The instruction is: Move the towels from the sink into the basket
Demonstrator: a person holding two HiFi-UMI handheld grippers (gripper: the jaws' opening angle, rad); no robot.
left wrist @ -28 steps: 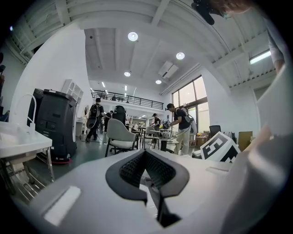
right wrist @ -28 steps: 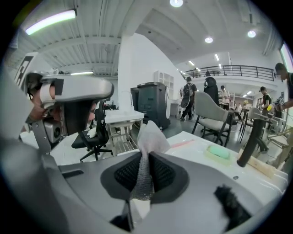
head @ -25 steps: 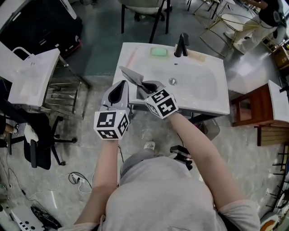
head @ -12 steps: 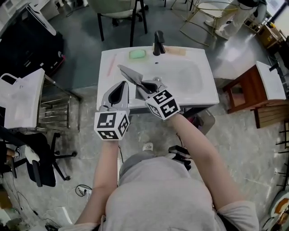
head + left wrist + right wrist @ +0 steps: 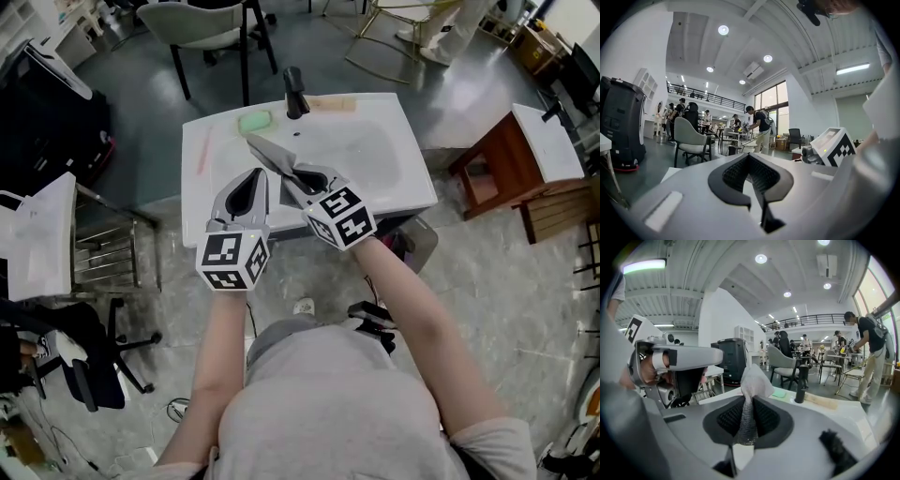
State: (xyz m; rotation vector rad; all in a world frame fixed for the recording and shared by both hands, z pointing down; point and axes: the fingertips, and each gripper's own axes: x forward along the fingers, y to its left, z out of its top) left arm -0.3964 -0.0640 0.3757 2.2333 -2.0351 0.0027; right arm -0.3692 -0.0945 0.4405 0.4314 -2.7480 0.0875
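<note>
Right now the right tool (image 5: 302, 183) is clamped on a grey towel (image 5: 270, 155), pinching one narrow fold between its pads. The rest of the cloth sticks out free past the tips, above the front left part of the sink (image 5: 417, 187). The left tool (image 5: 255, 176) is just beside it, jaws together with nothing between them. No other towel shows in the basin; only the tap (image 5: 295, 92) and a green soap (image 5: 253, 122) sit at the back rim.

The likely trouble is the grip. So little cloth is caught that a quick swing, or a tug from the loose end, could pull the fold out and drop the towel on the floor. The free end points toward the tap side, so a careless turn might brush it against the tap or sweep the soap off the worktop. The left tool is close enough to knock the cloth if the two hands cross. A wire rack (image 5: 111, 251) stands on the floor well to the left. I cannot tell whether it is the basket, so carrying the towel there is a guess.
</note>
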